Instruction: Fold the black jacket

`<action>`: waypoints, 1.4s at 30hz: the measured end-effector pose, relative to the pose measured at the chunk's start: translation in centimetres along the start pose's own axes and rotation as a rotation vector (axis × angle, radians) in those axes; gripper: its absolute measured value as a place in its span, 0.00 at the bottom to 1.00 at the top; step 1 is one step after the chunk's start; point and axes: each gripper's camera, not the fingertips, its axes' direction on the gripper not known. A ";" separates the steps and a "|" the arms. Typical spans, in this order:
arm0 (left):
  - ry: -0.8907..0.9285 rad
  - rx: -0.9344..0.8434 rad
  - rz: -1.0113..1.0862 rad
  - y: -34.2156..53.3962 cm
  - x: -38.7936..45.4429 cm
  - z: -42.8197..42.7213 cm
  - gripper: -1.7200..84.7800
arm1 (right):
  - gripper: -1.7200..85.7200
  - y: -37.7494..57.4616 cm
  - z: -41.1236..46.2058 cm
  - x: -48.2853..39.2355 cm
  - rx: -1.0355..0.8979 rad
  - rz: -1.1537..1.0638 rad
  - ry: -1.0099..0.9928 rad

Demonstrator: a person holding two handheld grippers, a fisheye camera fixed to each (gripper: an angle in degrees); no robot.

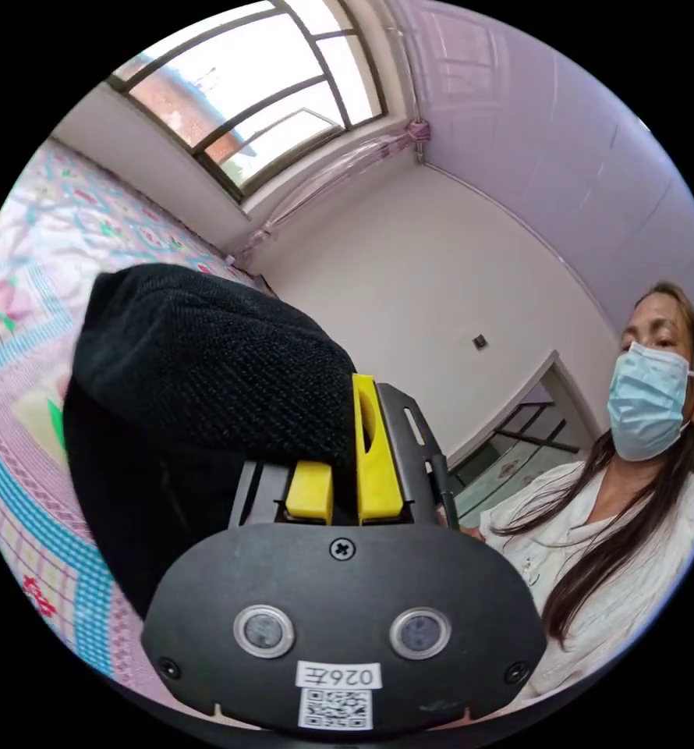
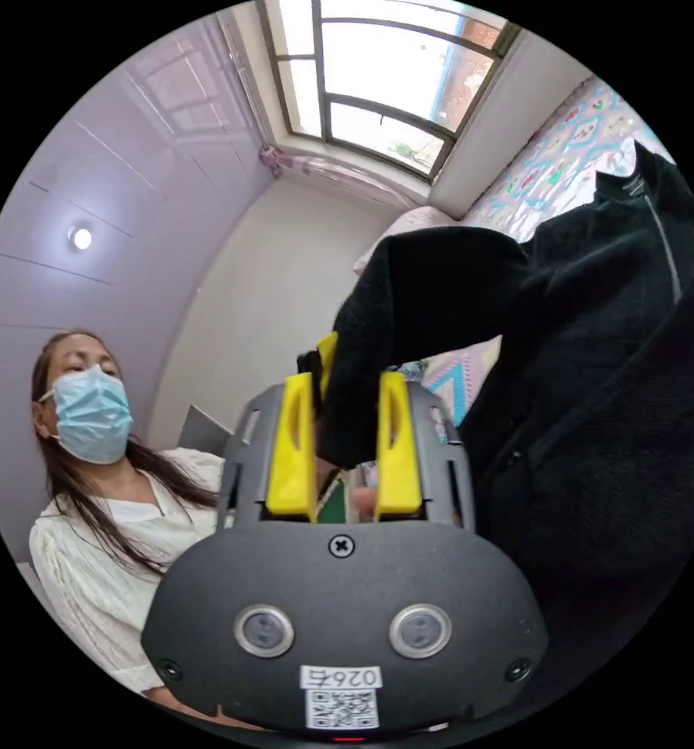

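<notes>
**A:** Where is the black jacket (image 1: 207, 367) in the left gripper view?

**B:** It fills the left-centre of the frame as a thick bundle of knit fabric, draped over the left gripper (image 1: 345, 460). The yellow jaws sit close together with only a narrow slit between them, and the cloth runs into that slit, so both jaws seem pressed on the jacket.

**A:** And behind it?

**B:** A patterned bedspread (image 1: 27, 257) in pink and blue along the left edge, a window (image 1: 261, 86) at upper centre, and a person (image 1: 620, 499) in a white top at lower right.

**A:** What about the right gripper view?

**B:** The jacket (image 2: 596, 374) takes up the right half of the frame, and a fold of it reaches left and hangs down between the yellow jaws of the right gripper (image 2: 345, 445). Those jaws stand partly apart, with the fabric touching both inner faces.

**A:** Anything else there?

**B:** The bedspread (image 2: 550, 164) at upper right, the window (image 2: 386, 70) at the top, a ceiling light (image 2: 80, 237) at upper left, and the person (image 2: 97, 499) at lower left.
</notes>
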 end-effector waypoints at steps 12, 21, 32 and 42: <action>0.164 -0.137 -0.554 8.7 -7.2 20.2 0.06 | 0.04 3.5 -10.5 3.9 -0.097 0.110 0.467; 0.158 -0.237 -0.678 11.7 -8.0 24.1 0.08 | 0.05 5.4 -9.1 13.9 -0.234 0.230 0.494; -0.634 -0.103 -0.249 -1.9 -7.0 17.3 0.07 | 0.09 5.5 -8.1 13.1 -0.201 0.088 0.709; -0.617 -0.529 -0.283 -16.6 -25.9 31.0 0.16 | 0.11 -11.9 13.6 21.2 -0.337 -0.307 0.789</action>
